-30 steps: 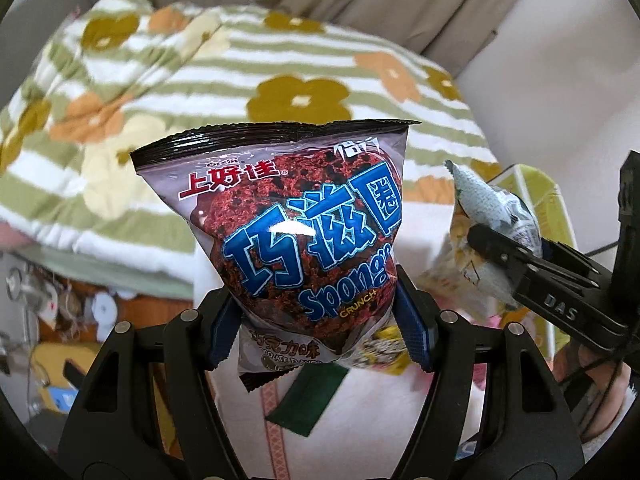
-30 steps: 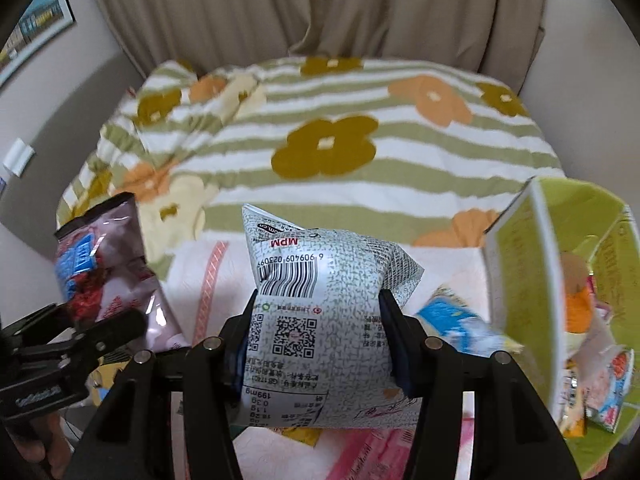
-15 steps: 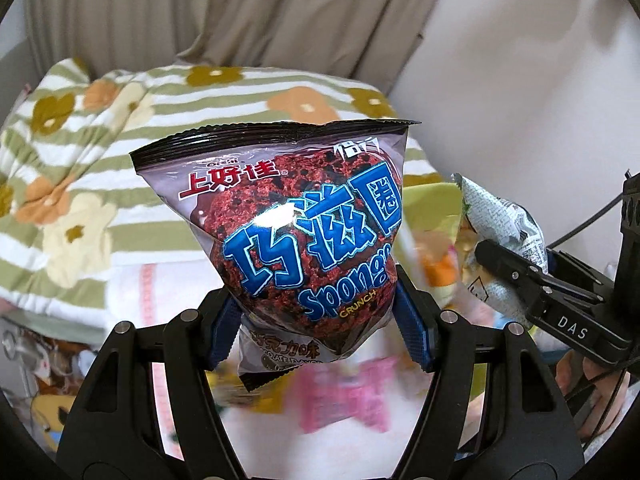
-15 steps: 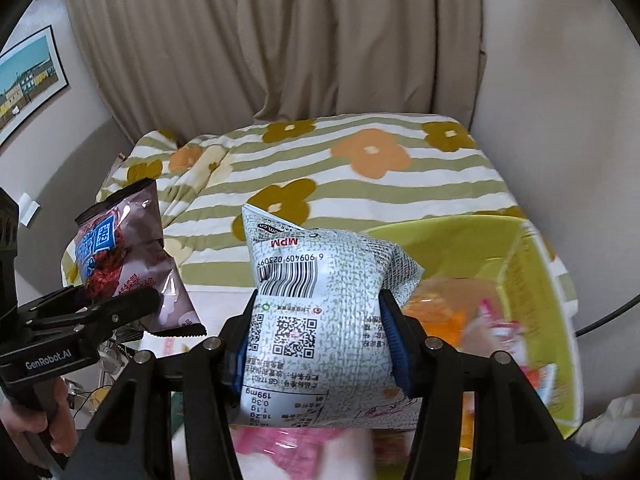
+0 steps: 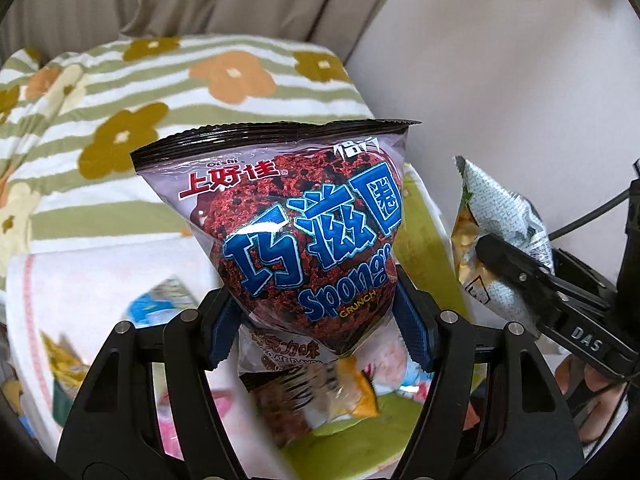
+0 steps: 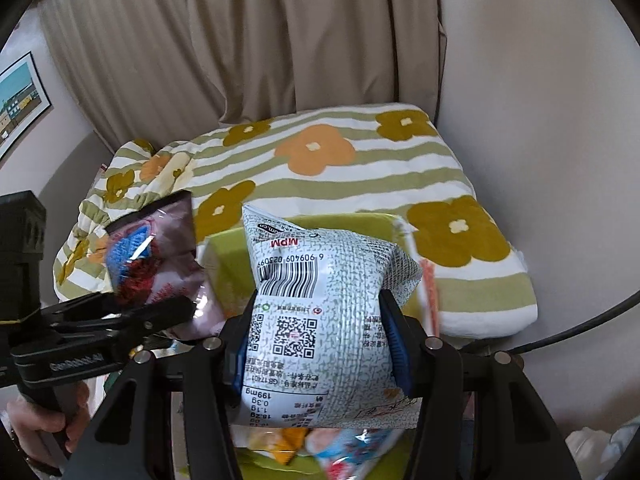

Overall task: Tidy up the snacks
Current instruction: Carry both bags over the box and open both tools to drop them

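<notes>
My left gripper [image 5: 316, 328] is shut on a purple chocolate Sponge Crunch bag [image 5: 296, 224], held upright in the air. My right gripper [image 6: 318, 340] is shut on a grey-white speckled snack bag [image 6: 324, 312], its barcode side toward the camera. Both bags hang over a lime-green box [image 6: 228, 256] with several snack packets [image 6: 288, 446] inside. In the left wrist view the grey bag [image 5: 496, 216] and right gripper show at the right. In the right wrist view the purple bag [image 6: 152, 256] and left gripper show at the left, with a hand [image 6: 36, 424] on the handle.
A bed with a green-striped flower quilt [image 6: 340, 168] lies behind the box. A white cloth [image 5: 100, 280] holds loose snack packets [image 5: 160, 304] to the left. Beige curtains [image 6: 240, 40] and a white wall [image 5: 500, 80] stand close behind and to the right. A black cable [image 6: 560, 328] hangs at the right.
Both grippers have swung to the right with their bags, from over the white cloth to above the lime-green box. Both grips are unchanged.
</notes>
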`<act>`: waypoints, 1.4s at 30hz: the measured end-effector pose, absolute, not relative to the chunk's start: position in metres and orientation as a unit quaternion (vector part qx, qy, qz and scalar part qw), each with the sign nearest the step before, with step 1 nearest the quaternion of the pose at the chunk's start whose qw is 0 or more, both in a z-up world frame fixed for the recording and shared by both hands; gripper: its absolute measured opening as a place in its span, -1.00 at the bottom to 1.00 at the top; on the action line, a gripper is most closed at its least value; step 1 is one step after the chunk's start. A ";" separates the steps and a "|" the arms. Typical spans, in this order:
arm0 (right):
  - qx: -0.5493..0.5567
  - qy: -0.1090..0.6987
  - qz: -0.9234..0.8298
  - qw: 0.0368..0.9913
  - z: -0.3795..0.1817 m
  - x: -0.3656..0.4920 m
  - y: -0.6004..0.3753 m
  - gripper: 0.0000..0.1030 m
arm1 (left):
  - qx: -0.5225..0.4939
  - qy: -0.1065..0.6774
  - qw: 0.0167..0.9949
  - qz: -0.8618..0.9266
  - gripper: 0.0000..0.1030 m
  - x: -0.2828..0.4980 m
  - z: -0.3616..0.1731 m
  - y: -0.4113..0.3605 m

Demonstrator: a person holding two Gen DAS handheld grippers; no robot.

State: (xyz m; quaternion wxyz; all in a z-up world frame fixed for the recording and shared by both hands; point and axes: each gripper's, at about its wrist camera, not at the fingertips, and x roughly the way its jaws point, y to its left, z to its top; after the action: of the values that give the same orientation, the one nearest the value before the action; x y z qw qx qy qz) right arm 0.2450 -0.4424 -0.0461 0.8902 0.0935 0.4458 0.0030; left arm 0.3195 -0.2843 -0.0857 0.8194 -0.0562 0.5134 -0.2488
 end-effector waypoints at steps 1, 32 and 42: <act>0.096 0.448 0.005 0.889 -0.048 0.246 -0.448 -0.03 | -0.052 0.518 0.817 -0.248 0.26 0.322 -0.089 -0.292; 0.121 0.481 0.047 0.867 -0.096 0.300 -0.479 0.17 | -0.014 0.534 0.824 -0.187 0.99 0.333 -0.109 -0.273; 0.085 0.446 0.043 0.890 -0.083 0.274 -0.464 0.99 | -0.016 0.533 0.826 -0.186 0.99 0.301 -0.106 -0.248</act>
State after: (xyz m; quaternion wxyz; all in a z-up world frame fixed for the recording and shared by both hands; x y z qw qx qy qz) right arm 0.2736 -0.4644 -0.0830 0.8900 0.0845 0.4461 0.0428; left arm 0.3006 -0.2484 -0.1063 0.8256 -0.0165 0.5326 -0.1856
